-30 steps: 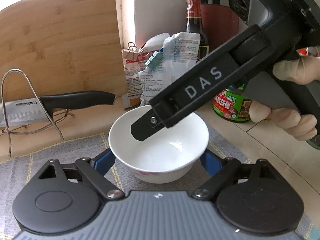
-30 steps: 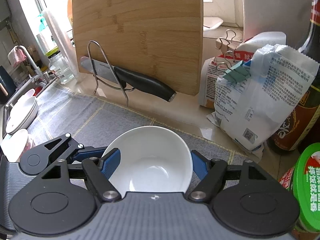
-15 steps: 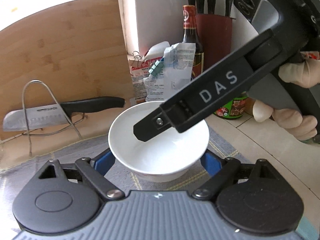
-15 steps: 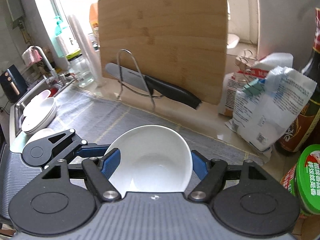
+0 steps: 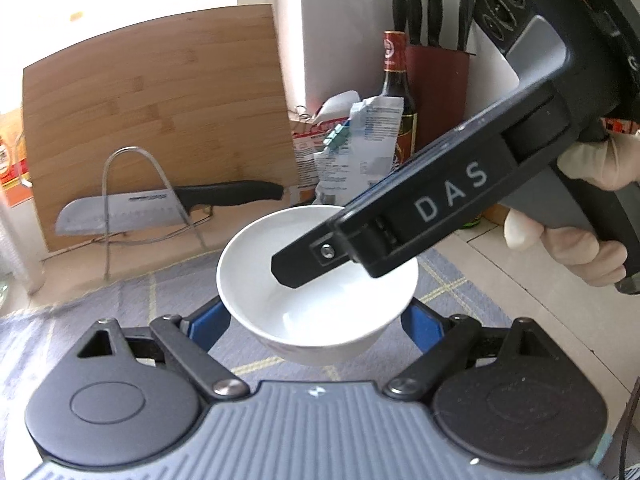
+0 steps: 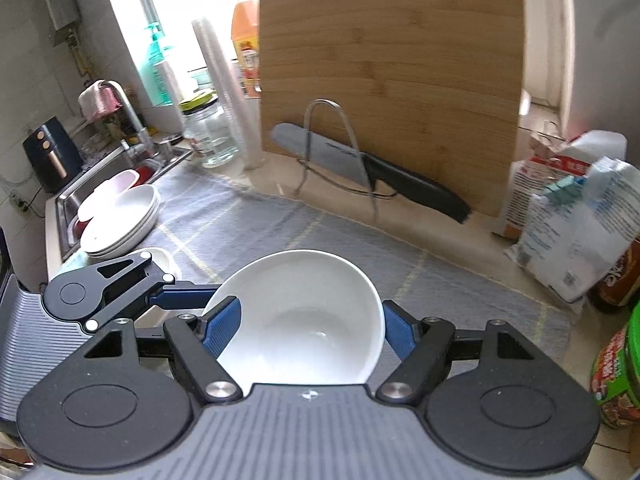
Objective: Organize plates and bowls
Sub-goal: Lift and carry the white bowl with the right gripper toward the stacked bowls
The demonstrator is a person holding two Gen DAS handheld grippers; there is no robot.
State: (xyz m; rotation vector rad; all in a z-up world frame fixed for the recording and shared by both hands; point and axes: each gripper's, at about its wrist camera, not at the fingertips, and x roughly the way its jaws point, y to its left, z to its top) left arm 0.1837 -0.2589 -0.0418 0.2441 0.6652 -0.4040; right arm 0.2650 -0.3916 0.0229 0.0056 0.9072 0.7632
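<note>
A white bowl (image 5: 316, 280) is held above the grey mat by both grippers. My left gripper (image 5: 316, 316) has its blue pads on the bowl's two outer sides. My right gripper (image 6: 300, 320) grips the rim, with one finger (image 5: 304, 264) inside the bowl and one outside; the bowl also shows in the right wrist view (image 6: 304, 320). A stack of white plates (image 6: 120, 220) sits at the mat's far left by the sink, with another white bowl (image 6: 164, 258) just in front of it.
A bamboo cutting board (image 6: 392, 88) leans at the back with a knife on a wire stand (image 6: 360, 168). Food bags (image 6: 576, 216), a sauce bottle (image 5: 396, 92), a knife block (image 5: 436, 88) and a green-lidded jar (image 6: 620, 368) stand at the right. A glass jar (image 6: 212, 132) stands by the sink.
Both grippers have lifted the bowl off the mat and pulled back; the board, knife and bags look farther away, and the plates by the sink have come into fuller view.
</note>
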